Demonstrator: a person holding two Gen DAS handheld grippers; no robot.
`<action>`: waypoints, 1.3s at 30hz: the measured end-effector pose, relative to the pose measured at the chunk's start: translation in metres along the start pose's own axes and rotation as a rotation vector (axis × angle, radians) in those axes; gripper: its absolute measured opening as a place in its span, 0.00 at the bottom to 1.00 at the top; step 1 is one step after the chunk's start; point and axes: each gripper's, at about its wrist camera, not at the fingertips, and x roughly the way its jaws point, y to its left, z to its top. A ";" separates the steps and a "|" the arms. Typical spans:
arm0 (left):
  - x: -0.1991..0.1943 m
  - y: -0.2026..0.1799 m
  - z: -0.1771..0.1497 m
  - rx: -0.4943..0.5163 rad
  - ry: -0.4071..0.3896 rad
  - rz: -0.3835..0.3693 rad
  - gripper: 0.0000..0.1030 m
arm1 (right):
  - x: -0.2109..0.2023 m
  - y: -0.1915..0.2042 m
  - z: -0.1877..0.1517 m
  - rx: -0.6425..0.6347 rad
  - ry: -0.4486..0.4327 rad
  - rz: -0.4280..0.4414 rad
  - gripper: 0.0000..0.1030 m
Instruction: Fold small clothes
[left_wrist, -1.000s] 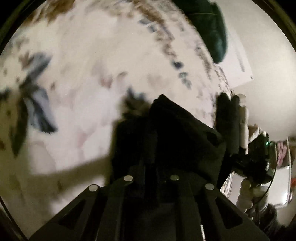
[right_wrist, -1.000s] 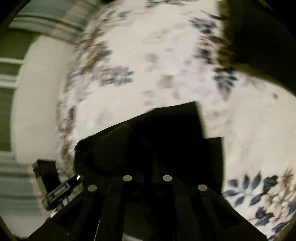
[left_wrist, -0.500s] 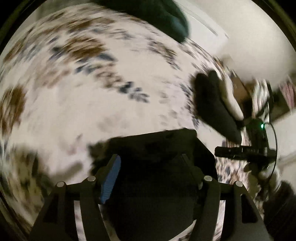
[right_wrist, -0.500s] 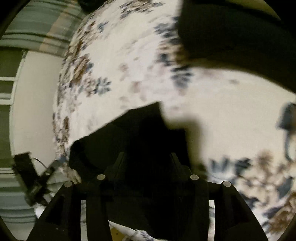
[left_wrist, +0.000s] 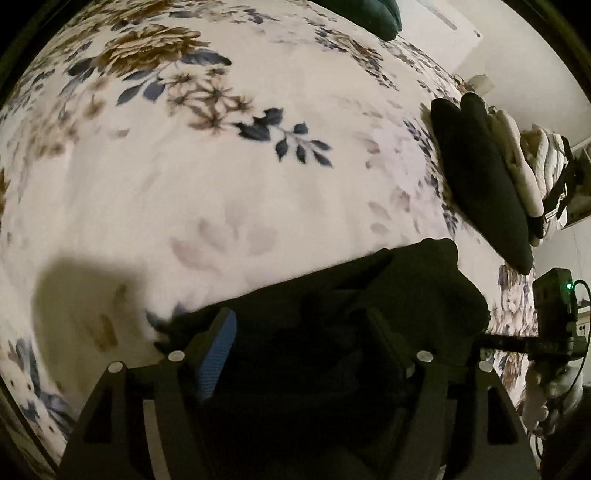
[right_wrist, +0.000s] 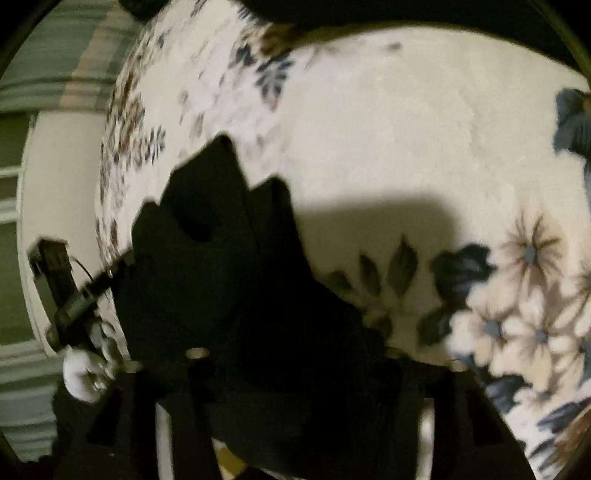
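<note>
Floral bedspread, pale wall

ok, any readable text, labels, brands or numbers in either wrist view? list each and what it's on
None readable in either view.
Floral bedspread: printed flowers and leaves only, no lettering.
Black garment: plain dark fabric, no tag or print visible.
Stack of folded clothes: no visible labels.
Other gripper's camera unit: a green light shows, but any marking is too dark and small to read.
</note>
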 end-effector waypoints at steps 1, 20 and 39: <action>0.000 0.001 0.000 0.003 0.001 0.000 0.69 | -0.003 0.002 0.001 -0.012 -0.023 -0.021 0.06; 0.002 0.008 0.003 -0.017 0.004 -0.028 0.69 | -0.013 -0.002 0.006 0.024 0.044 0.070 0.61; -0.082 0.035 -0.018 -0.210 -0.163 -0.115 0.72 | -0.052 0.039 0.013 -0.091 -0.112 -0.118 0.50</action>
